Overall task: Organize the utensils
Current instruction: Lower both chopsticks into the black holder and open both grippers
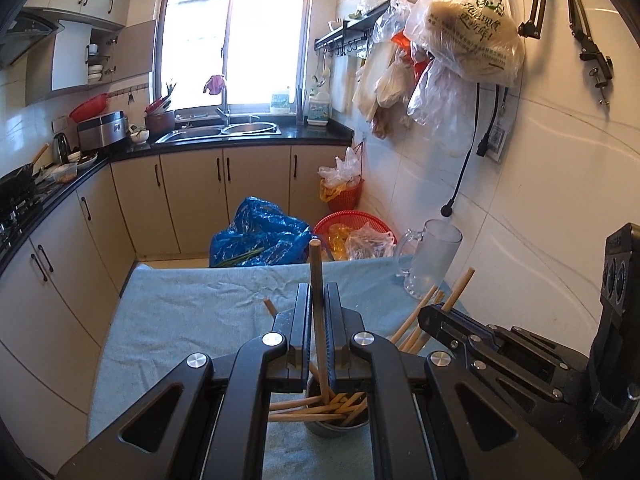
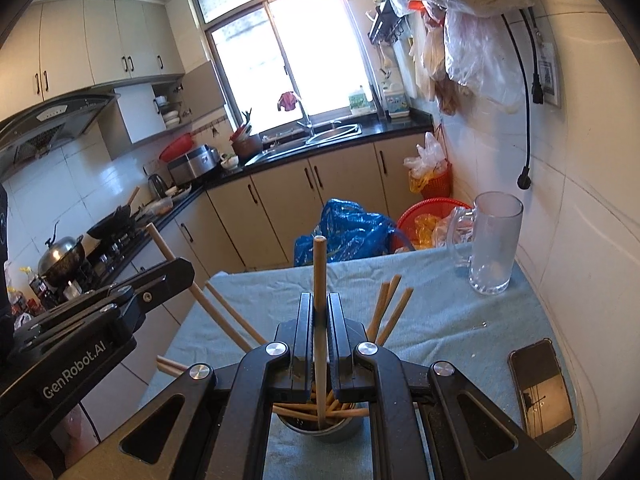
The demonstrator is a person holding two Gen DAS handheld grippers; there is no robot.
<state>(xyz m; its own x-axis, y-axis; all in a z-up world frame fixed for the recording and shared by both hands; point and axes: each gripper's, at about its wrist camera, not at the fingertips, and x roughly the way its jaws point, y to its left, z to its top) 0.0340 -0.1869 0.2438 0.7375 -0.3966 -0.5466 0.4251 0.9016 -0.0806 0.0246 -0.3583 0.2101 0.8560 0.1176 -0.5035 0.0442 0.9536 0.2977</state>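
Both hand-held grippers, left (image 1: 319, 300) and right (image 2: 320, 312), each pinch one upright chopstick (image 1: 317, 280) over the tin (image 2: 320, 426) on the desk (image 2: 440, 312), lower ends among its crossed sticks. If a stick snags on that tangle, it could skew in the grip or tip the tin. I count two grippers, two held chopsticks, roughly ten loose in the tin, one mug (image 2: 494, 240), one phone (image 2: 540, 388).

Chopsticks (image 2: 384, 308) crowding cup (image 2: 332, 434) mouth

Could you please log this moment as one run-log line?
left gripper: shut on chopstick | right gripper: shut on chopstick | both tips in metal cup
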